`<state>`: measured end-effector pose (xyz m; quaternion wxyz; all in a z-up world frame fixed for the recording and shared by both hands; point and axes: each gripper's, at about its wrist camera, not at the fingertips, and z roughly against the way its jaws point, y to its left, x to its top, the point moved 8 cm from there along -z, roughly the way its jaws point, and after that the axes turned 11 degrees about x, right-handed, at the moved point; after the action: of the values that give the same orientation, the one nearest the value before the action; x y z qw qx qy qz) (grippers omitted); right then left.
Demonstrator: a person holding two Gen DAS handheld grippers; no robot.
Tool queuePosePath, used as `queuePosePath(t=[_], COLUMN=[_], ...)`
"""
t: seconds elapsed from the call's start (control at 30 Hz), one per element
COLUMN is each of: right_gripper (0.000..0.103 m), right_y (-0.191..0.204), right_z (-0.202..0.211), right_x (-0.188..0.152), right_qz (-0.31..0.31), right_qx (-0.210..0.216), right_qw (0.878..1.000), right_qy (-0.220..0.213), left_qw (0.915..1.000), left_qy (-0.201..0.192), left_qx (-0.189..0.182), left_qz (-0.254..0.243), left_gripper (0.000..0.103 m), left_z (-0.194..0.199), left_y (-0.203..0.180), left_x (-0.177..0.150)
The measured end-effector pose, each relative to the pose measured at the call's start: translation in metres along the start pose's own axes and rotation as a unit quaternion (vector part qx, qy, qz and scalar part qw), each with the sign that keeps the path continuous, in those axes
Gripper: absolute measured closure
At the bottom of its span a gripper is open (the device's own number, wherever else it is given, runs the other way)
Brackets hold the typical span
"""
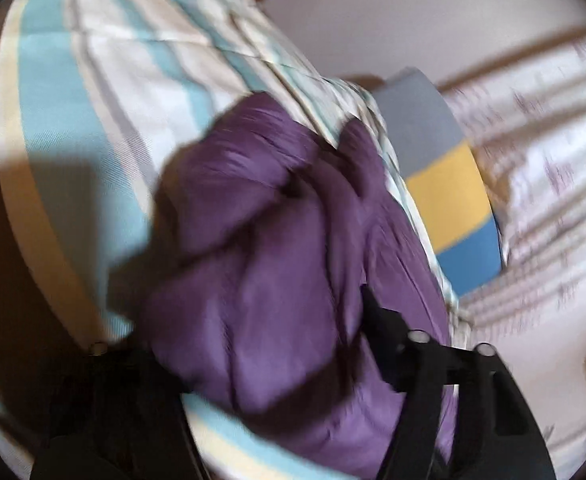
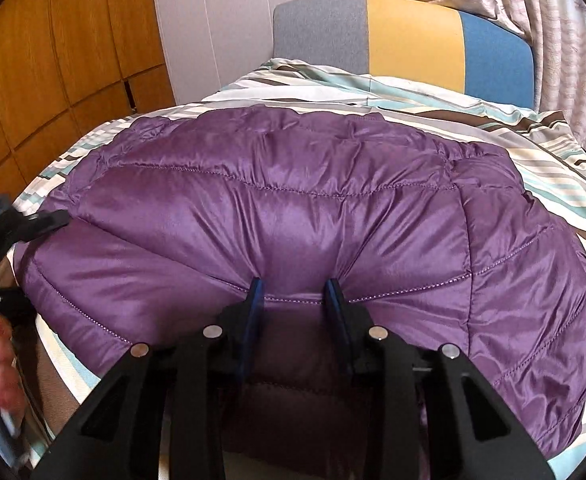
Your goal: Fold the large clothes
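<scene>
A purple quilted puffer jacket (image 2: 293, 208) lies spread on a bed with a striped cover (image 2: 553, 160). My right gripper (image 2: 295, 292) has its blue-padded fingers pressed into the jacket's near edge, a fold of fabric bunched between them with a gap left. In the blurred left wrist view the jacket (image 1: 269, 248) fills the middle and covers most of my left gripper (image 1: 293, 360); only its right finger (image 1: 377, 312) shows against the fabric. The left gripper also shows in the right wrist view (image 2: 33, 224) at the jacket's left edge.
A grey, yellow and blue headboard (image 2: 409, 44) stands at the bed's far end. A wooden wardrobe (image 2: 53, 60) is on the left. Patterned curtains (image 2: 553, 20) hang on the right. The bed's near edge (image 1: 17, 128) shows at the left.
</scene>
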<state>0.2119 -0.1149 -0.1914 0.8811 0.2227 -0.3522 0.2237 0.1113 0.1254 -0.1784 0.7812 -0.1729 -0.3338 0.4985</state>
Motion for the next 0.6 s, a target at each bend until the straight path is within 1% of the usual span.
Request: queuePosePath(t=[0.03, 0.07, 0.1, 0.13, 0.17, 0.2, 0.23, 0.27, 0.3, 0.33, 0.4, 0.47, 0.5, 0.53, 0.57, 0.6], right_gripper=[0.072, 0.072, 0.072, 0.072, 0.072, 0.072, 0.072, 0.072, 0.072, 0.072, 0.072, 0.072, 0.072, 0.072, 0.072, 0.072], right_y=[0.0, 0.002, 0.002, 0.002, 0.003, 0.003, 0.003, 0.004, 0.004, 0.004, 0.003, 0.002, 0.002, 0.002, 0.001, 0.001], right_z=[0.0, 0.001, 0.002, 0.002, 0.003, 0.003, 0.003, 0.003, 0.003, 0.003, 0.004, 0.004, 0.004, 0.003, 0.003, 0.003], right_x=[0.0, -0.002, -0.002, -0.002, -0.003, -0.003, -0.003, -0.004, -0.003, -0.003, -0.004, -0.004, -0.004, -0.004, -0.004, -0.004], right_qz=[0.0, 0.001, 0.001, 0.001, 0.001, 0.0, 0.0, 0.0, 0.001, 0.001, -0.002, -0.005, -0.006, -0.006, -0.008, -0.01], right_qx=[-0.001, -0.002, -0.002, -0.003, -0.004, -0.004, -0.004, -0.005, -0.007, -0.009, -0.01, -0.011, -0.013, -0.014, -0.015, -0.014], right_qw=[1.0, 1.0, 1.0, 1.0, 1.0, 1.0, 1.0, 1.0, 1.0, 1.0, 1.0, 1.0, 1.0, 1.0, 1.0, 1.0], right_qy=[-0.001, -0.002, -0.002, -0.002, -0.003, -0.003, -0.004, -0.004, -0.004, -0.004, -0.005, -0.005, -0.005, -0.004, -0.004, -0.004], left_qw=[1.0, 0.9999, 0.9999, 1.0, 1.0, 0.9999, 0.9985, 0.9954, 0.9923, 0.9872, 0.9806, 0.9706, 0.9612, 0.954, 0.942, 0.9353], left_qy=[-0.005, -0.006, -0.005, -0.001, 0.0, -0.007, -0.03, -0.052, -0.068, -0.089, -0.113, -0.142, -0.16, -0.171, -0.186, -0.193], left_qx=[0.005, 0.011, 0.013, 0.007, 0.002, 0.002, 0.011, 0.016, 0.019, 0.019, 0.013, 0.002, -0.006, -0.012, -0.023, -0.03], left_qz=[0.004, 0.002, 0.002, 0.005, 0.003, -0.009, -0.043, -0.078, -0.102, -0.132, -0.159, -0.194, -0.225, -0.246, -0.278, -0.295], left_gripper=[0.05, 0.052, 0.056, 0.066, 0.071, 0.077, 0.08, 0.081, 0.083, 0.083, 0.083, 0.083, 0.083, 0.083, 0.083, 0.083], left_z=[-0.004, -0.006, -0.006, -0.005, -0.003, 0.002, 0.01, 0.017, 0.022, 0.03, 0.041, 0.055, 0.064, 0.068, 0.077, 0.08], left_y=[0.0, -0.002, -0.003, -0.004, -0.007, -0.011, -0.019, -0.029, -0.034, -0.044, -0.056, -0.073, -0.087, -0.097, -0.112, -0.12], left_x=[0.003, 0.003, 0.003, 0.004, 0.004, 0.005, 0.007, 0.008, 0.007, 0.006, 0.006, 0.002, -0.002, -0.006, -0.013, -0.018])
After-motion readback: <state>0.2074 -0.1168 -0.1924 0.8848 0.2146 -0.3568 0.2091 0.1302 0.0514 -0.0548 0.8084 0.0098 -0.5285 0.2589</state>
